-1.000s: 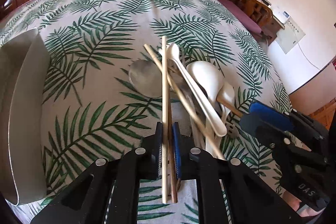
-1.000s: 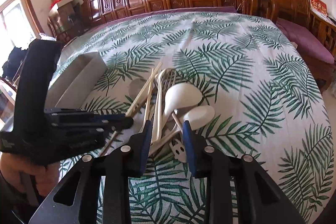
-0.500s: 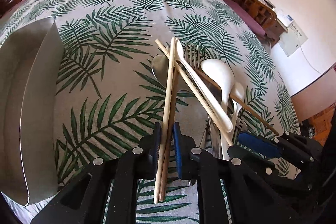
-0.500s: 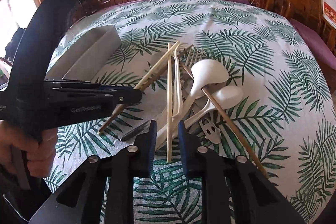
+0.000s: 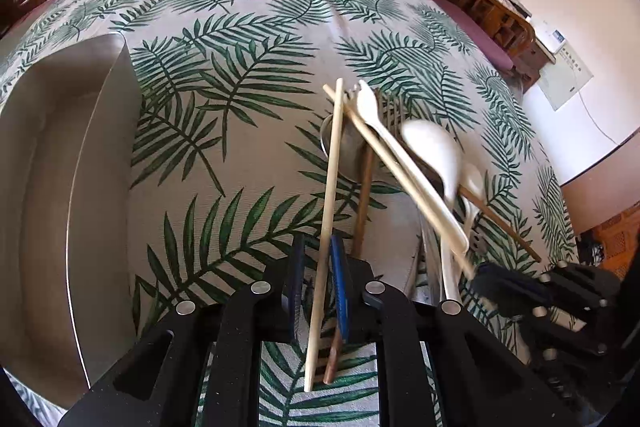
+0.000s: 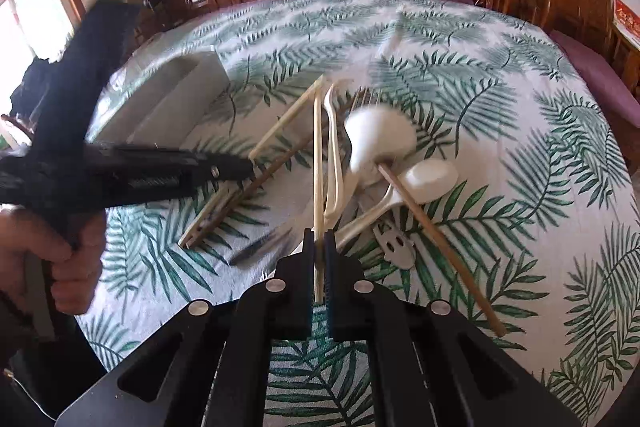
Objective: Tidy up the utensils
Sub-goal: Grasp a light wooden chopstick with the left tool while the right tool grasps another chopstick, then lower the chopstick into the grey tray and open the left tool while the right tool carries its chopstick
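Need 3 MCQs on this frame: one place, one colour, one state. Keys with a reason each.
1. In the left wrist view, the grey tray lies where relative to the utensil pile?
A. left
B. right
C. under it

2. The left gripper has pads of which colour?
A. red
B. blue
C. white

3. The right gripper is:
A. open
B. shut on a pale chopstick
C. shut on a white spoon

Key:
1 A, the tray fills the left edge and the pile sits right of centre.
2 B, blue strips line the black fingers.
3 B, the jaws pinch the stick.
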A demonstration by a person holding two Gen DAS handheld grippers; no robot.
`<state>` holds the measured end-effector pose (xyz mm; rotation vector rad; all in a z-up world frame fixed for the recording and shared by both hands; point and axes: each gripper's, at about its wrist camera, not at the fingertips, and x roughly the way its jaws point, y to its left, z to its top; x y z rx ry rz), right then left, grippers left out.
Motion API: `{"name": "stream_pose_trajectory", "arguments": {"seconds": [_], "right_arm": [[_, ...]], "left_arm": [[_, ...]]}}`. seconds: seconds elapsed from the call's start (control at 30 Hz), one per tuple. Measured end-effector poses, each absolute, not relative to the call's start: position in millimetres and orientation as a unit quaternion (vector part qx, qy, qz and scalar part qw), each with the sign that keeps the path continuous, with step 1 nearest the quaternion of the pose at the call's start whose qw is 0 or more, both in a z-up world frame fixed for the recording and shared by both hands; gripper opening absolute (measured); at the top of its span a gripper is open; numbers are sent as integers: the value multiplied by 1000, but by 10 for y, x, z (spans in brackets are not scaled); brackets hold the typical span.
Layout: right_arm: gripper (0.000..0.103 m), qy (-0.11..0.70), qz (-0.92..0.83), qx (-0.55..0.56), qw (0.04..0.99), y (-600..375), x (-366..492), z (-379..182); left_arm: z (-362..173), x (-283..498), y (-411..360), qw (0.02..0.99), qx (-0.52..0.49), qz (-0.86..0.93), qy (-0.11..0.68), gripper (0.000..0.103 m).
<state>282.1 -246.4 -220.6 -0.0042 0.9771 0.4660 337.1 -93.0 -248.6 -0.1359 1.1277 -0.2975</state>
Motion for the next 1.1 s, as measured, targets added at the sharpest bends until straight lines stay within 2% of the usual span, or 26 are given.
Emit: {"name": "stream_pose_trajectory", "arguments": {"seconds": [0.1,0.13,0.2,0.53,0.9,1.1], "right_arm": [[5,450,218,9,866,-2517,2815,-2126],[5,446,219,12,868,-2525,2814,-2112],[5,442,219,12,870,-2523,2816,-2092],[5,434,224,-4,872,-2418,2759,-2064],[0,392,213,-4,895,-2360,2634,-1744],[1,418,205,-34,885,-2230,2668,-1924]], "left_arm": [[-2485,3378,-944,834,-55,-140,531,11],[-2484,3375,-955,835,-50,-139,531,7],[-2472,3355,-966,836,-42,-141,528,4],[-2177,3193,-857,855,-27,-147,496,4],[-1761,3041,-453,873,-31,-160,460,4],[-1646,3006,-157,881,-36,-156,445,4]]}}
